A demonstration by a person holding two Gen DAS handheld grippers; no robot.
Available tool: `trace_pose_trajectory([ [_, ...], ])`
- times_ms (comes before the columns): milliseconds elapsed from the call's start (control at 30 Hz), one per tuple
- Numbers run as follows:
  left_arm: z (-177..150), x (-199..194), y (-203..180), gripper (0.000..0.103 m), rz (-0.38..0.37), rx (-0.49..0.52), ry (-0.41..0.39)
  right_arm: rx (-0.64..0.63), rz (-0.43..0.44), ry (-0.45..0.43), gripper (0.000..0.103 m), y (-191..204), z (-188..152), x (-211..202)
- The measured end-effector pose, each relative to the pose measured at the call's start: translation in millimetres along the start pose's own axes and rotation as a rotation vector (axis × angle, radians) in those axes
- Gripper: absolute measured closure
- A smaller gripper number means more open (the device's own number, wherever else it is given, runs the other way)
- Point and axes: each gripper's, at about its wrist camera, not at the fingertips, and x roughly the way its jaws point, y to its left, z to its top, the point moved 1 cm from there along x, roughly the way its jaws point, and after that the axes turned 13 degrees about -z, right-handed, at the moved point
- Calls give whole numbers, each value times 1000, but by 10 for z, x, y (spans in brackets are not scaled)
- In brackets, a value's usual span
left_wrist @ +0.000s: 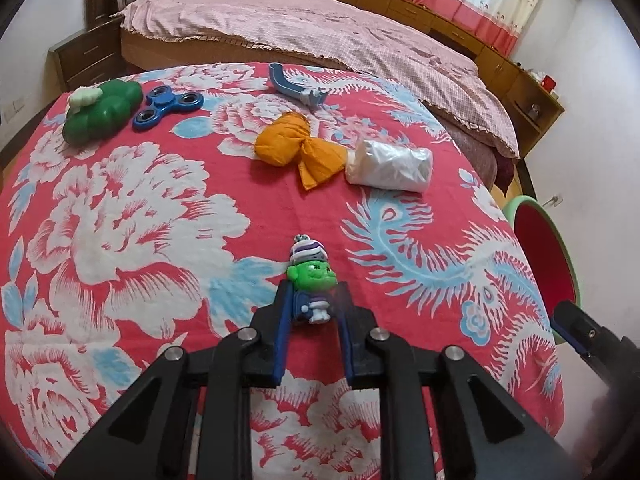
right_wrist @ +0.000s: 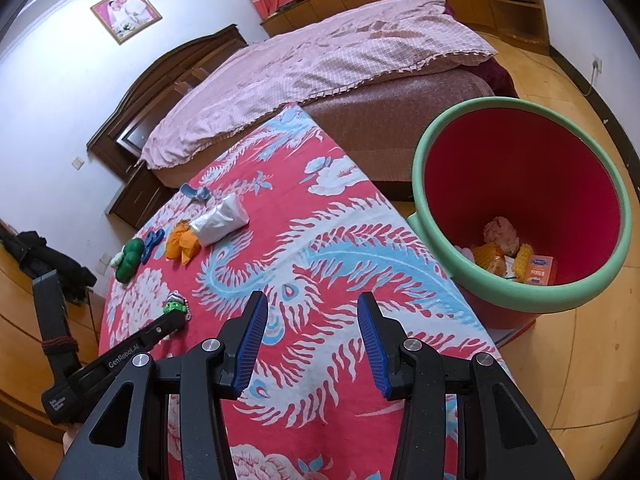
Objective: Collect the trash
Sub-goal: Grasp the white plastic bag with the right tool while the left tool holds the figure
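A small toy figure [left_wrist: 311,276] with a green face and a striped hat lies on the red flowered tablecloth [left_wrist: 160,208]. My left gripper [left_wrist: 314,294] is shut on its body. In the right wrist view the same figure [right_wrist: 174,305] shows at the tip of the left gripper [right_wrist: 176,318]. My right gripper [right_wrist: 313,300] hovers open over the cloth with nothing between its fingers. An orange cloth bundle [left_wrist: 296,144] and a silvery plastic bag [left_wrist: 392,164] lie further back. The red bin with a green rim [right_wrist: 418,184] stands off the table's right edge and holds some trash.
A green toy [left_wrist: 104,112], a blue fidget spinner [left_wrist: 168,106] and a blue curved piece [left_wrist: 292,84] lie at the table's far side. A bed with a pink cover [left_wrist: 320,28] stands beyond. The table edge runs close to the bin [left_wrist: 532,212].
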Motion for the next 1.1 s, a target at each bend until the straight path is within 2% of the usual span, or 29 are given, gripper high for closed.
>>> trace_pose_trajectory([
  [200, 146, -131, 40, 83, -2, 1, -45, -40, 15, 5, 55, 154, 78, 29],
  [333, 333, -210, 96, 83, 24, 9, -83, -79, 22, -2, 54, 322, 159, 62],
  [367, 394, -226, 116, 83, 33, 12, -95, -91, 20, 0, 50, 374, 177, 83],
  [500, 568, -260, 186, 83, 80, 29, -141, -123, 18, 10, 45, 580, 228, 192],
  [600, 658, -253, 270, 83, 103, 27, -166, -144, 17, 11, 35, 749, 285, 302],
  [700, 678, -228, 381, 83, 108, 6, -179, -165, 12, 7, 33, 924, 347, 427],
  [800, 672, -178, 507, 83, 108, -25, -185, -186, -2, 2, 27, 1098, 394, 588],
  [1100, 605, -195, 758, 83, 100, -87, -200, -245, -59, -5, 24, 1467, 485, 995],
])
